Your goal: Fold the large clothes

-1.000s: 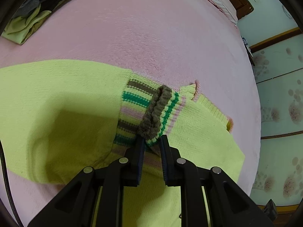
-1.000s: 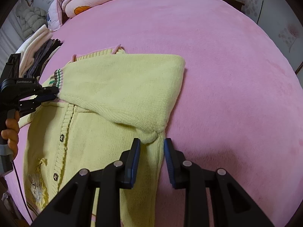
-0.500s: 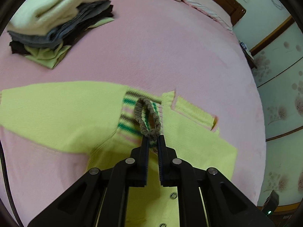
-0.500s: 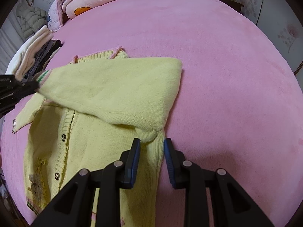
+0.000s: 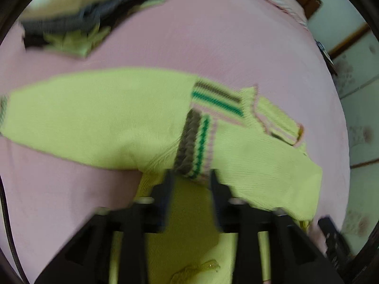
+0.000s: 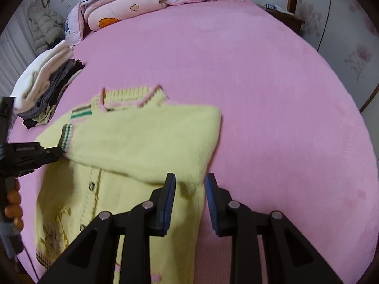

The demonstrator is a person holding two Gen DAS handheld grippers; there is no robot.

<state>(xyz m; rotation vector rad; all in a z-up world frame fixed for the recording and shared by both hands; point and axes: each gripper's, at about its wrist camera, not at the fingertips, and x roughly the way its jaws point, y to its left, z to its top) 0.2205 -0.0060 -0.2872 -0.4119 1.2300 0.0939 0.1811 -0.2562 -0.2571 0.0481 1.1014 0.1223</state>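
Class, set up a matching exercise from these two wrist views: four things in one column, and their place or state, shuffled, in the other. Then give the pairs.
1. yellow knitted cardigan
2. striped sleeve cuff
3. stack of folded grey and white clothes
4. right gripper

A. open, over the cardigan's edge
B. far left on the bed
C. just ahead of the open left gripper
D. spread on the pink bedcover, sleeve folded across

Pairs: 1-D, 2-C, 3-B, 4-A

Faint, unreadable lettering on the black body of the left tongs (image 6: 60, 152); nothing else legible.
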